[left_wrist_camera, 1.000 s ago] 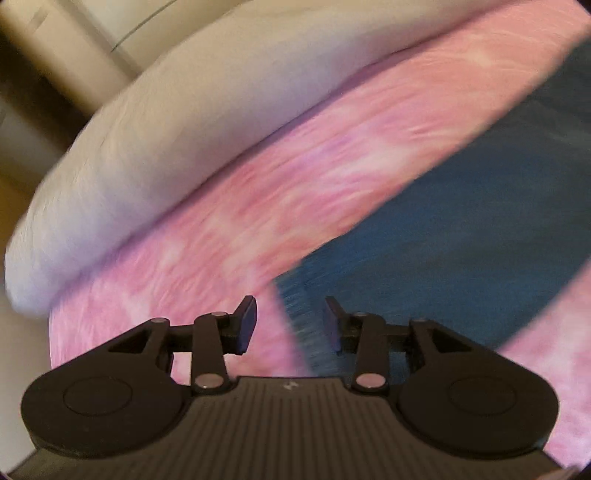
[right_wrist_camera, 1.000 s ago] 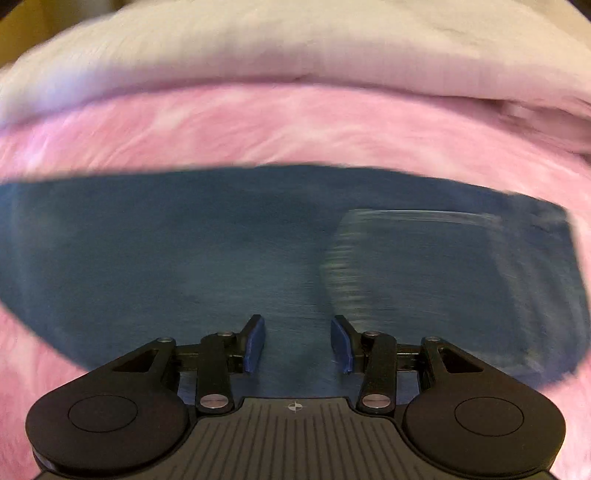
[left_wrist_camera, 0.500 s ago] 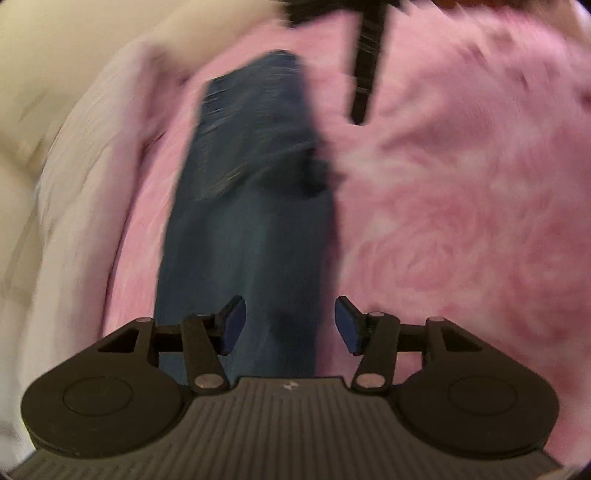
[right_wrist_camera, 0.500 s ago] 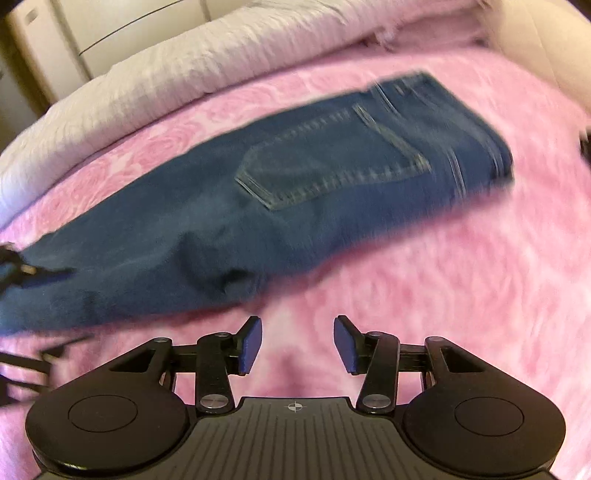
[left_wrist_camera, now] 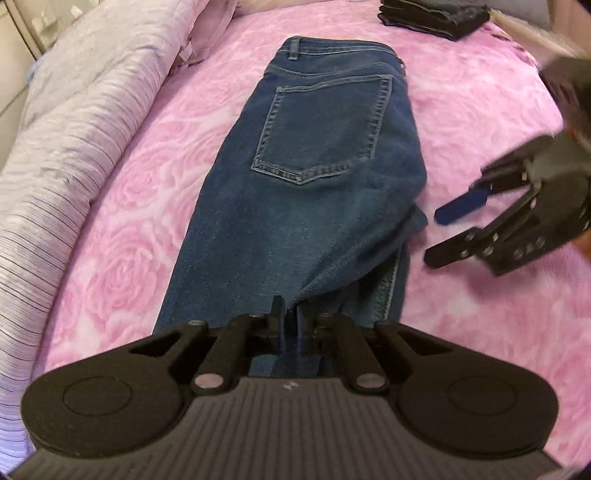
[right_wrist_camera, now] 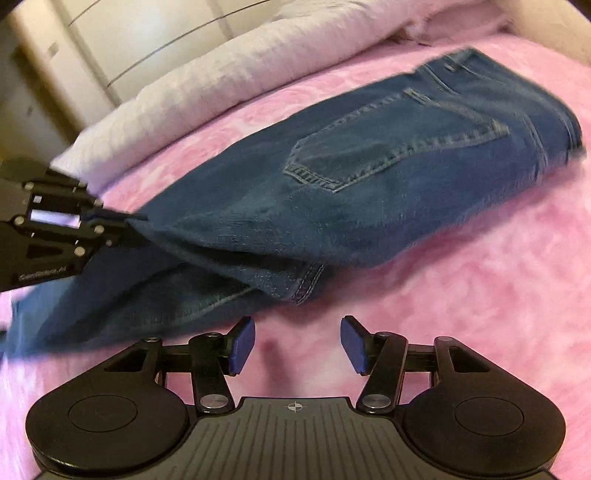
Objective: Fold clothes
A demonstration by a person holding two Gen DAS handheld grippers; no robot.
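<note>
Half a second earlier both grippers were just hovering apart; by now the left gripper (left_wrist_camera: 289,325) had clamped down on the dark blue denim jeans (left_wrist_camera: 317,177) at the leg, lifting the fabric a bit. Jeans lay folded lengthwise, back pocket up, on the fluffy pink rose-patterned blanket (left_wrist_camera: 480,110). Right gripper (right_wrist_camera: 297,345) sat spread wide and empty over the blanket, just beside the crotch seam.

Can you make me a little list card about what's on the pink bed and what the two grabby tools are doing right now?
bed cover: pink blanket with rose pattern
main clothing: blue jeans, lying lengthwise, back pocket up
left tool: shut on the jeans' leg fabric
right tool: open, holding nothing, over the blanket beside the jeans
other clothing: dark folded pile at the far end
beside the blanket: pale striped duvet
</note>
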